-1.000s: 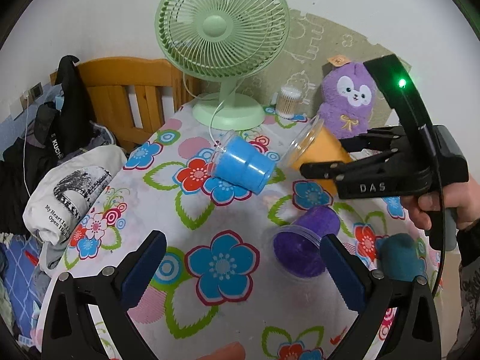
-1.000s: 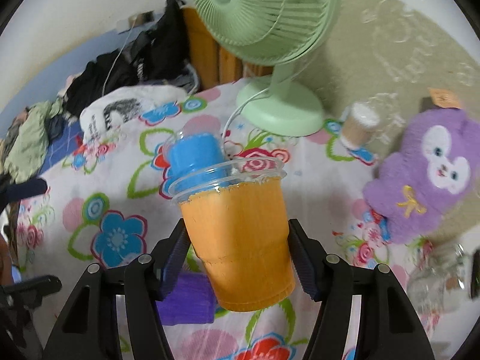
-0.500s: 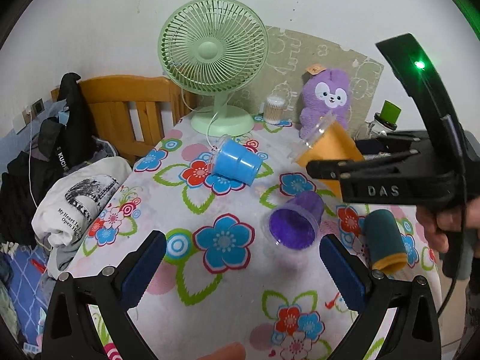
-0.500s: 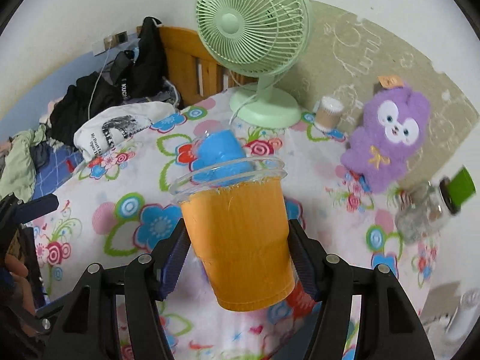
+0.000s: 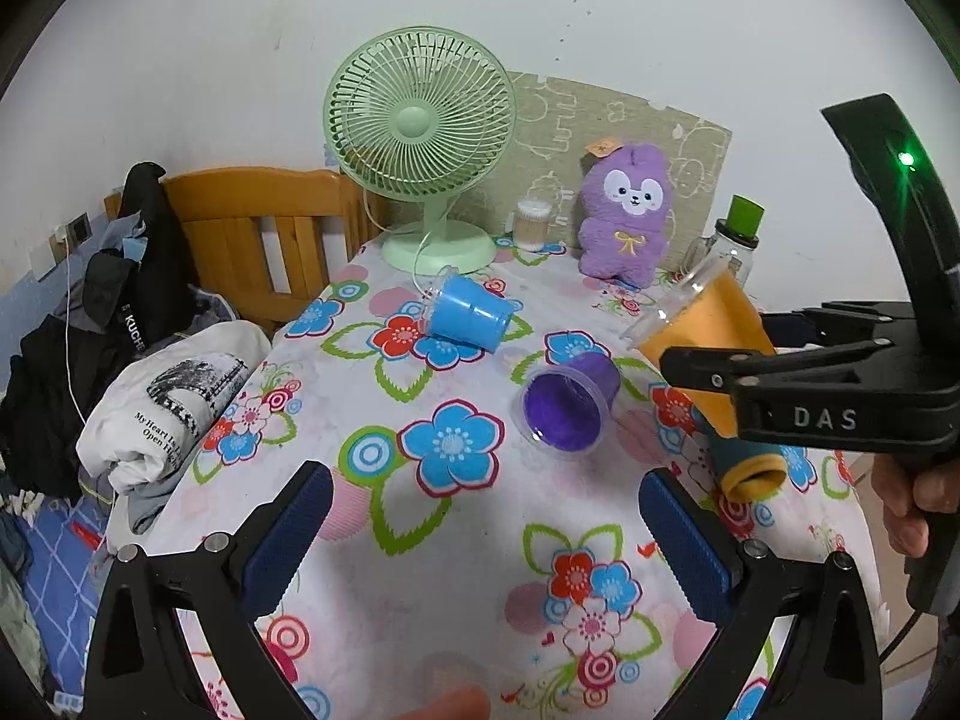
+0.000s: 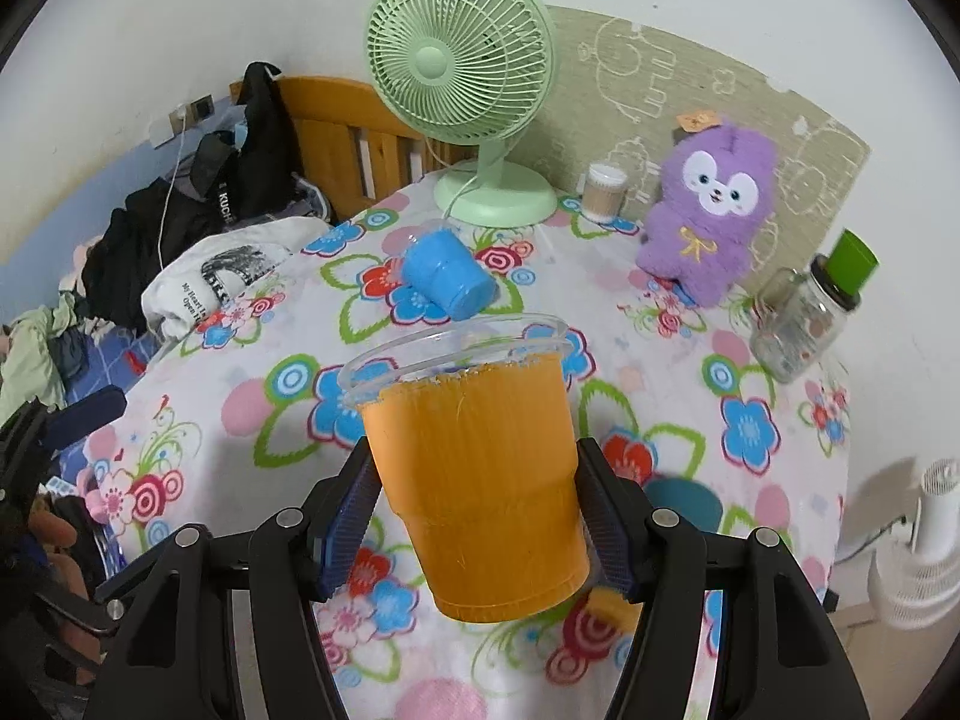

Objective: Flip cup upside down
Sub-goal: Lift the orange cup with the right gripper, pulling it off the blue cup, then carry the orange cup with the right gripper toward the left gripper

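Note:
My right gripper [image 6: 474, 516] is shut on an orange-sleeved clear plastic cup [image 6: 480, 468] and holds it above the floral table, rim pointing away and up. In the left wrist view the orange cup [image 5: 702, 336] hangs tilted at the right in the right gripper [image 5: 714, 372]. My left gripper [image 5: 486, 528] is open and empty over the near table. A purple cup [image 5: 567, 402] lies on its side mid-table, mouth toward me. A blue cup [image 5: 468, 312] lies on its side farther back; it also shows in the right wrist view [image 6: 447, 276].
A green fan [image 5: 420, 138], a cotton-swab jar [image 5: 531, 225], a purple plush [image 5: 627, 216] and a green-lidded glass jar [image 6: 807, 315] stand along the back. A teal-and-yellow roll [image 5: 747, 462] lies at the right. Clothes [image 5: 162, 402] and a wooden chair [image 5: 264, 228] sit left of the table [image 5: 456, 552].
Both grippers have pulled back and risen, so more of the table shows. The right gripper has lifted the orange cup higher. The blue and purple cups have not moved.

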A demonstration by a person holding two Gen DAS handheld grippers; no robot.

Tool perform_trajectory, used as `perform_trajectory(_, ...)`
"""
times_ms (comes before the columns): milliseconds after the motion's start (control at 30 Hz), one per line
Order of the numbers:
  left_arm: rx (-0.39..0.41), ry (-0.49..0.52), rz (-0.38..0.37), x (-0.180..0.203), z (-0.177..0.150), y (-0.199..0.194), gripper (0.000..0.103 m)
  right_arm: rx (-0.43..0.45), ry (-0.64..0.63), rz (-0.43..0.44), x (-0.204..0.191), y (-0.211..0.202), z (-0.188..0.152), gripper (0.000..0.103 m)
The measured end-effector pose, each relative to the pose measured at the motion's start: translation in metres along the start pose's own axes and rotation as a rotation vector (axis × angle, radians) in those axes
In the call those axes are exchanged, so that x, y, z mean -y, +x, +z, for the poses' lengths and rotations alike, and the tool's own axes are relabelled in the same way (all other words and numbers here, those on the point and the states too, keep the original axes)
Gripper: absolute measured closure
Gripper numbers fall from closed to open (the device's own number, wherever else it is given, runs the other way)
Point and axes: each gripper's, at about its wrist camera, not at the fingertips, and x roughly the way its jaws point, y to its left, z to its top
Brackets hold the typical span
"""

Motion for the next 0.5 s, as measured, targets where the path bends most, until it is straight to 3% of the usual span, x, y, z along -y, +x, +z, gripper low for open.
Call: perform_trajectory(500,-0.040,0.022,-0.019,0.000,-0.050,-0.018,0.000,-0.032,0.068,-0.020,-0.026,-0.023,-0.060,0.036)
